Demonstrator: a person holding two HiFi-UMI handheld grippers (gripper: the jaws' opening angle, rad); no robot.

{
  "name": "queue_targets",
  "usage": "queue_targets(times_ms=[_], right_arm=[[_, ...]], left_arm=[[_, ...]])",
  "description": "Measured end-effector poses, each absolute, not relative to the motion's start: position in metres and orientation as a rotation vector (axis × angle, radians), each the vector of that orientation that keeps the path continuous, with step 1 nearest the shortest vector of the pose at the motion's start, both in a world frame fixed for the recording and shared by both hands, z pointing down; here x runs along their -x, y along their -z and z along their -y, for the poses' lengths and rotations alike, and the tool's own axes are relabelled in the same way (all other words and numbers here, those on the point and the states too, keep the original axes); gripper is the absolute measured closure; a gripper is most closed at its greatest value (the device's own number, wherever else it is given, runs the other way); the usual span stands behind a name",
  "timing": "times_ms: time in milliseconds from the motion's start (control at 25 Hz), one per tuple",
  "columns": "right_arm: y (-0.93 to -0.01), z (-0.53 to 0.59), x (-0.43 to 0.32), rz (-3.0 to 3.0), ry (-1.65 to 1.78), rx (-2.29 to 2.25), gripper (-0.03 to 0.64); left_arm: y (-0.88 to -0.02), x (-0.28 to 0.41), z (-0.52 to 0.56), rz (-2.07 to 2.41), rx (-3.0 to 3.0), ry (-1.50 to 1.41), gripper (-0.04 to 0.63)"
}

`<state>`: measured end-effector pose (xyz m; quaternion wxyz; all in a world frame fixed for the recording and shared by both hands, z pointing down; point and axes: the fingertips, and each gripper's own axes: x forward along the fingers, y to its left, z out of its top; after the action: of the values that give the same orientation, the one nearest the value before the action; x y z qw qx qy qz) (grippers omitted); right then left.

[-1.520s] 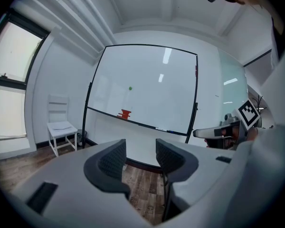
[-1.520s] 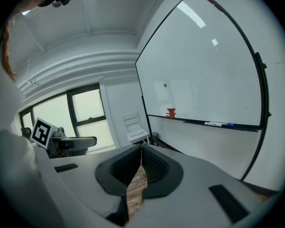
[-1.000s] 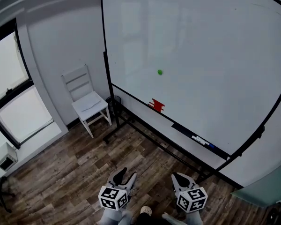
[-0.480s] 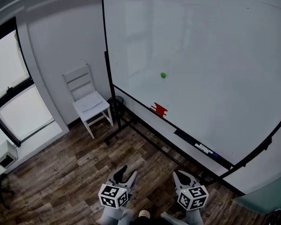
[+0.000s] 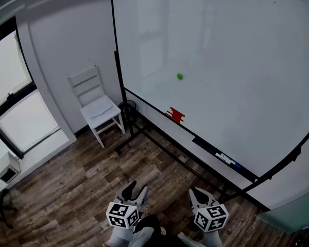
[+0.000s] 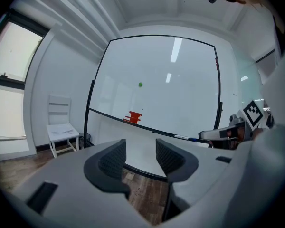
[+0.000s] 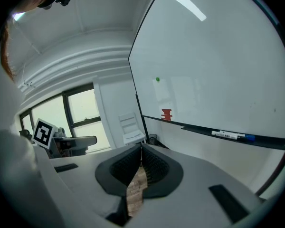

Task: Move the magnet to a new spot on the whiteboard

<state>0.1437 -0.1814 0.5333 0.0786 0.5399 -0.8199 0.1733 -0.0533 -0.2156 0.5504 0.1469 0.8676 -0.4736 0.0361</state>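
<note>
- Wood floor (image 5: 67, 189) and white walls (image 5: 67, 40) make up your room, and the big whiteboard (image 5: 221, 45) stands in front of you.
- Your magnet (image 5: 179, 76) is the small green dot stuck on the whiteboard, on its left half, a bit above the bottom edge. It stays up there because it clings to the board by itself.
- Below the magnet, a red thing (image 5: 175, 115) sits at the board's bottom edge. Some pens (image 5: 225, 157) lie on the ledge (image 5: 198, 141) further right. Leave them alone.
- A white chair (image 5: 95, 107) stands by the wall, left of the board and out of your way.
- Your left gripper (image 5: 134, 189) is low, close to your body and well apart from the board. Its jaws stand wide apart and hold nothing, so I think it is ready to take the magnet.
- Your right gripper (image 5: 195, 193) is low too. Its jaws are pressed together with nothing in them, so it looks like the spare one.
- You have not reached the magnet yet. I think you need to step closer and lift a gripper up to it.
</note>
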Motion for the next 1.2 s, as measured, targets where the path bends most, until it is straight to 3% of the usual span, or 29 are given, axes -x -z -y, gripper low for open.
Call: queue_targets(times_ms=[560,1200], right_arm=[[-0.534,0.199,-0.14,2.443,-0.51,-1.605,0.588],[-0.503,0.34,-0.142,2.459,-0.437,-1.632,0.588]], left_arm=[[-0.548,0.046,0.238,1.32,-2.525,-0.088,0.405],[-0.519,0.039,0.384,1.305,-2.572,-0.04,0.405]])
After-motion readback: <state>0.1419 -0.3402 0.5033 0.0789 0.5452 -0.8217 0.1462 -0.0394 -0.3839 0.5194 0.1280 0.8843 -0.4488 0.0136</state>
